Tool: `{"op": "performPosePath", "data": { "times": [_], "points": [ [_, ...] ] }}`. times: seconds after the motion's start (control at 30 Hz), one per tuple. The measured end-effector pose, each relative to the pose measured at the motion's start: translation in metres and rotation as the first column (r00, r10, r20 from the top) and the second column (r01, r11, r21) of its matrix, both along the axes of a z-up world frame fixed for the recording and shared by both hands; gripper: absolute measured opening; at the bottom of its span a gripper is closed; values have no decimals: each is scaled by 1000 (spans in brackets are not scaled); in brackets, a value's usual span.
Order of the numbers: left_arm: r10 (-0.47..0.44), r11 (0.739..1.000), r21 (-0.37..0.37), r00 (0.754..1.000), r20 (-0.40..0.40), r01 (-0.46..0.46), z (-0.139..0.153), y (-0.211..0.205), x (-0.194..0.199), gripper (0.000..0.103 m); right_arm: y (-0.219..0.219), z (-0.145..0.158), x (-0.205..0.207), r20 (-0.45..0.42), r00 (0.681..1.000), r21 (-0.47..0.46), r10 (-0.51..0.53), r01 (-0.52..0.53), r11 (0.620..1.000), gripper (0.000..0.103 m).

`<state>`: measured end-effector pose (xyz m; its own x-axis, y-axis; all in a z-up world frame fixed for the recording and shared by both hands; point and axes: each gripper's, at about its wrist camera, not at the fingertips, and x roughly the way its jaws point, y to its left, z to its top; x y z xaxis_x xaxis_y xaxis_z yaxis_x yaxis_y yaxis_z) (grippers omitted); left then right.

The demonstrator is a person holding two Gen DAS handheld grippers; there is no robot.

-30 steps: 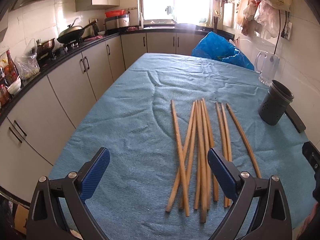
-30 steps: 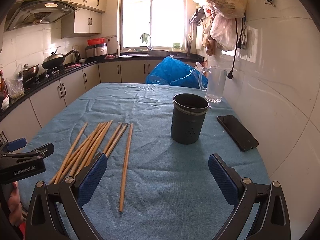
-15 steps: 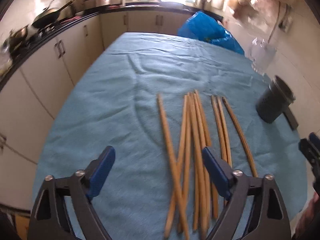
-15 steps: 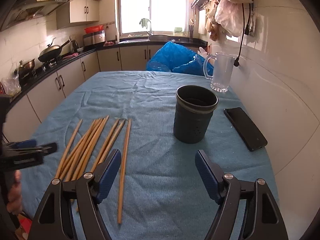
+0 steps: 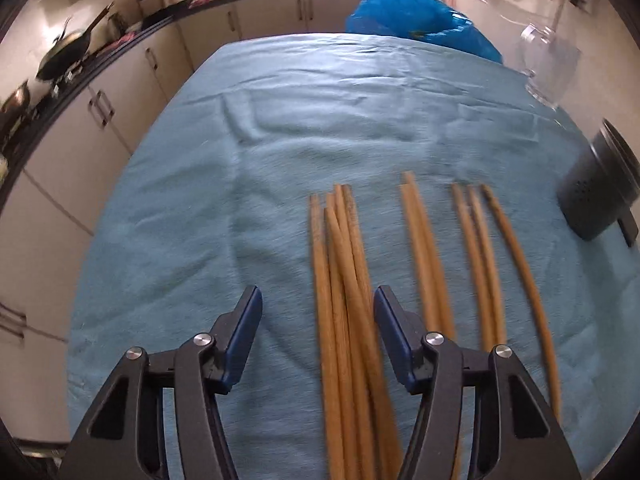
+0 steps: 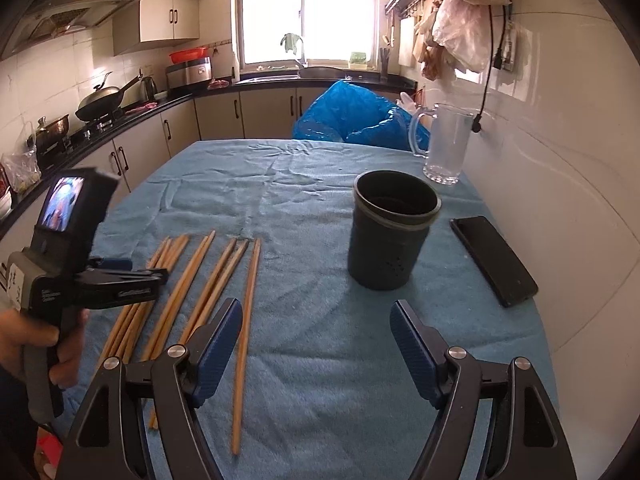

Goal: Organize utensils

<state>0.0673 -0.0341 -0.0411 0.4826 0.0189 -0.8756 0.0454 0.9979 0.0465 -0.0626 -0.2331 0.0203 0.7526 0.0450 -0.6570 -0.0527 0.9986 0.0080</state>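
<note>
Several wooden chopsticks lie side by side on the blue tablecloth; they also show in the right wrist view. My left gripper is open, low over the left bundle, with its jaws either side of it and not touching. It shows from the side in the right wrist view. A dark round utensil holder stands upright and empty to the right; it also shows in the left wrist view. My right gripper is open and empty, in front of the holder.
A black phone lies right of the holder. A clear glass jug and a blue plastic bag stand at the table's far end. A tiled wall runs along the right. Kitchen cabinets and a stove line the left.
My left gripper has dropped toward the chopsticks, shifted over the left bundle, and its jaws have narrowed. My right gripper has moved slightly forward toward the holder.
</note>
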Motion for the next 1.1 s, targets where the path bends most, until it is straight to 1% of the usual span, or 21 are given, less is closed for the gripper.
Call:
{"op": "performPosePath", "data": {
  "times": [0.1, 0.13, 0.17, 0.2, 0.23, 0.27, 0.33, 0.4, 0.43, 0.47, 0.6, 0.67, 0.77, 0.83, 0.9, 1.03, 1.1],
  "points": [
    [27, 1000, 0, 1000, -1, -27, 3, 22, -3, 56, 8, 1, 13, -20, 999, 15, 33, -32, 999, 80],
    [31, 999, -22, 999, -7, -31, 3, 29, -3, 48, 12, 2, 19, -32, 998, 24, 45, -44, 999, 73],
    [26, 998, -52, 1000, -16, -27, 4, 34, -2, 39, 16, 1, 25, -44, 998, 29, 54, -53, 998, 69],
    [19, 995, -92, 999, -27, -22, 4, 41, -2, 35, 21, 1, 32, -64, 995, 43, 74, -72, 996, 63],
    [18, 992, -126, 999, -37, -23, 5, 47, -2, 25, 25, 0, 38, -81, 993, 57, 89, -84, 995, 58],
    [18, 989, -145, 999, -39, -24, 5, 50, -1, 20, 29, -1, 46, -102, 989, 74, 106, -99, 992, 55],
    [17, 983, -183, 999, -36, -24, 8, 58, 0, 18, 37, -3, 61, -137, 982, 105, 131, -117, 988, 43],
    [12, 976, -218, 999, -33, -19, 12, 63, -1, 13, 44, -7, 76, -177, 973, 123, 151, -130, 984, 37],
    [9, 972, -235, 999, -31, -16, 14, 63, 1, 3, 48, -9, 86, -201, 966, 148, 166, -137, 979, 34],
    [6, 969, -248, 1000, -30, -13, 17, 65, 0, 1, 51, -11, 94, -216, 962, 156, 164, -131, 979, 33],
    [20, 970, -240, 999, -29, -26, 19, 76, 4, 1, 66, -18, 115, -268, 945, 186, 188, -140, 972, 31],
    [29, 963, -267, 998, -53, -42, 15, 84, 8, 1, 75, -22, 127, -296, 932, 202, 207, -151, 968, 31],
    [42, 939, -337, 996, -83, -68, 12, 95, 11, 1, 82, -30, 143, -344, 913, 229, 217, -143, 963, 31],
    [42, 932, -356, 996, -84, -69, 14, 96, 12, 1, 87, -36, 154, -377, 895, 238, 239, -156, 959, 31],
    [35, 927, -370, 996, -87, -65, 15, 95, 14, 1, 89, -43, 162, -404, 888, 231, 219, -132, 964, 31],
    [14, 928, -370, 996, -86, -45, 17, 88, 16, 2, 96, -56, 176, -446, 872, 210, 202, -118, 971, 27],
    [5, 930, -366, 996, -89, -38, 17, 85, 18, 2, 97, -62, 181, -465, 863, 215, 198, -107, 971, 25]
  ]
}}
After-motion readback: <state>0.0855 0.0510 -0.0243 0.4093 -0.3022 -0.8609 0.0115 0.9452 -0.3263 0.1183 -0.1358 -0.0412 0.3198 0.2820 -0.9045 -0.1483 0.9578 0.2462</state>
